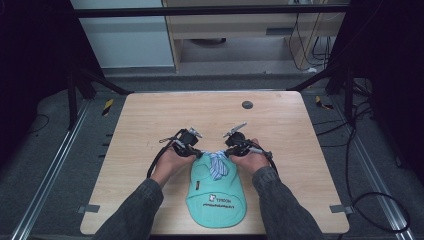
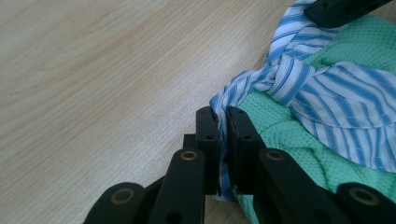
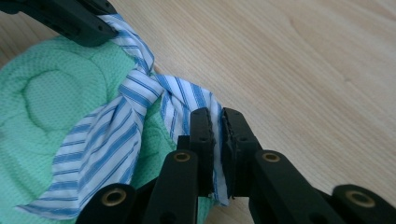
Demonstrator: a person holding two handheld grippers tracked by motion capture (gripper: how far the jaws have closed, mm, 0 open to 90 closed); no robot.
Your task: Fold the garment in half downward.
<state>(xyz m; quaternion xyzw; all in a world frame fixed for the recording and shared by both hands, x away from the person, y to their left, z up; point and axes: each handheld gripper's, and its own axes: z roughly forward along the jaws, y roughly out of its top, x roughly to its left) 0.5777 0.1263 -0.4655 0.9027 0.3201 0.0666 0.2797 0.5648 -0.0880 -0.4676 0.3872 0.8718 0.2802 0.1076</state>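
A mint-green cap (image 1: pixel 216 192) lies near the front edge of the wooden table (image 1: pixel 210 110), brim toward the person. A blue-and-white striped cloth (image 1: pixel 217 165) is knotted over the cap's far end. My left gripper (image 1: pixel 200 154) is at the cloth's left end. In the left gripper view its jaws (image 2: pixel 222 116) are shut on a tail of the striped cloth (image 2: pixel 327 88) beside the cap's mesh (image 2: pixel 289 135). My right gripper (image 1: pixel 229 154) is at the right end. Its jaws (image 3: pixel 215 116) are shut on the other tail of the cloth (image 3: pixel 135 93), next to the cap (image 3: pixel 51 98).
A small dark round disc (image 1: pixel 247 105) sits on the far part of the table. Bare wood stretches to the left, right and beyond the cap. Black frame bars and cables surround the table on the floor.
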